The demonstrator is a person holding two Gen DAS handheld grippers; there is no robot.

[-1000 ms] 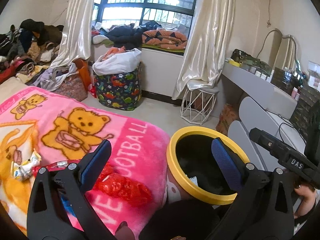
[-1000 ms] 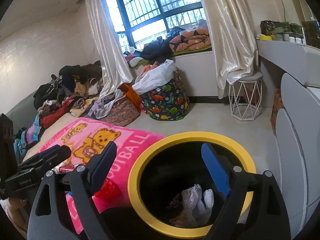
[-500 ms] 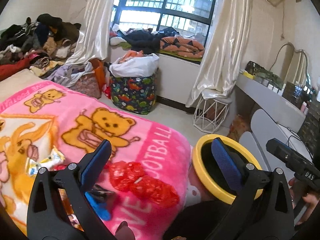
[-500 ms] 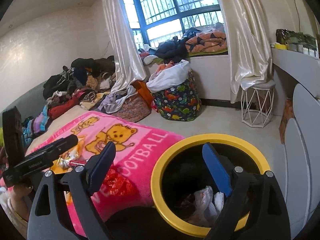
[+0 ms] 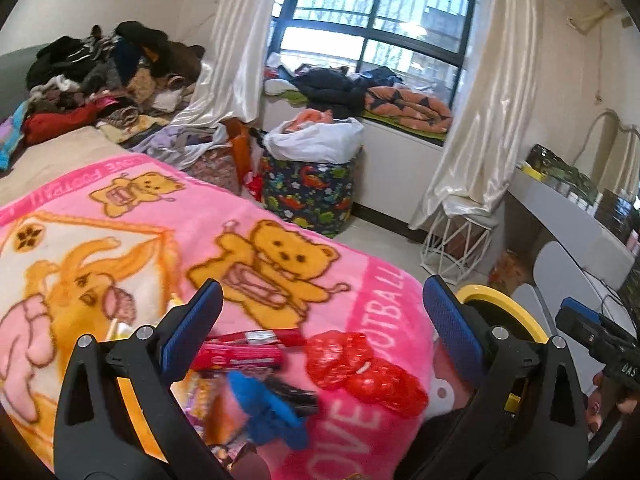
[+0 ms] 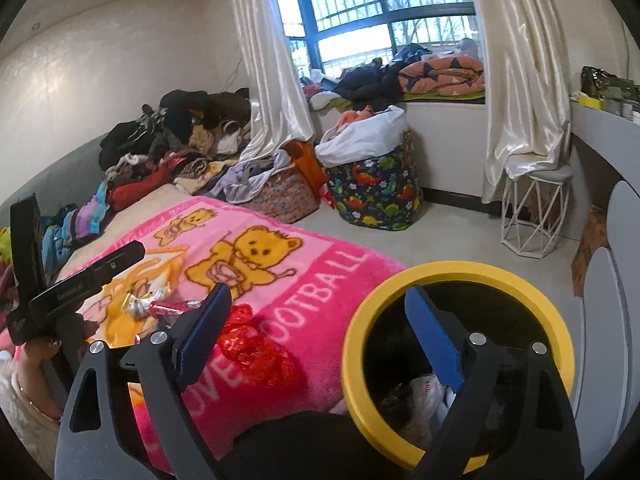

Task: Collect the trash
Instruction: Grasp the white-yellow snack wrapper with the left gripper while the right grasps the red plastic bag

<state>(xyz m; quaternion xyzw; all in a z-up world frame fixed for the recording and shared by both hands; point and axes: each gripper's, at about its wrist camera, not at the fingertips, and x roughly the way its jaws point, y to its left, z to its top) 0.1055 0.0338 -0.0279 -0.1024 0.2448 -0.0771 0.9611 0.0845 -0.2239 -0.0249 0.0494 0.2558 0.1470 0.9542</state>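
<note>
Currently the left gripper [image 5: 318, 322] hangs with its jaws spread wide and empty above the litter on the pink blanket [image 5: 120, 216] of the bed. Just below and between them lie a red snack wrapper [image 5: 240, 354], a crumpled red plastic bag [image 5: 366, 372] and a blue scrap [image 5: 266, 404], close together near the blanket's edge. The right gripper [image 6: 320, 334], likewise spread and holding nothing, hovers beside the yellow-rimmed bin [image 6: 460, 276], which stands against the bed and already holds some white wrappers [image 6: 424, 392].

The step in hand appears to be picking the next piece. A good approach would be to lower the left jaws straight over the red plastic bag, the bulkiest item and the one nearest the bin, straddle its middle, and close firmly so the slippery film bunches rather than slides out. Pinching the fleece along with it should be avoided.
</note>
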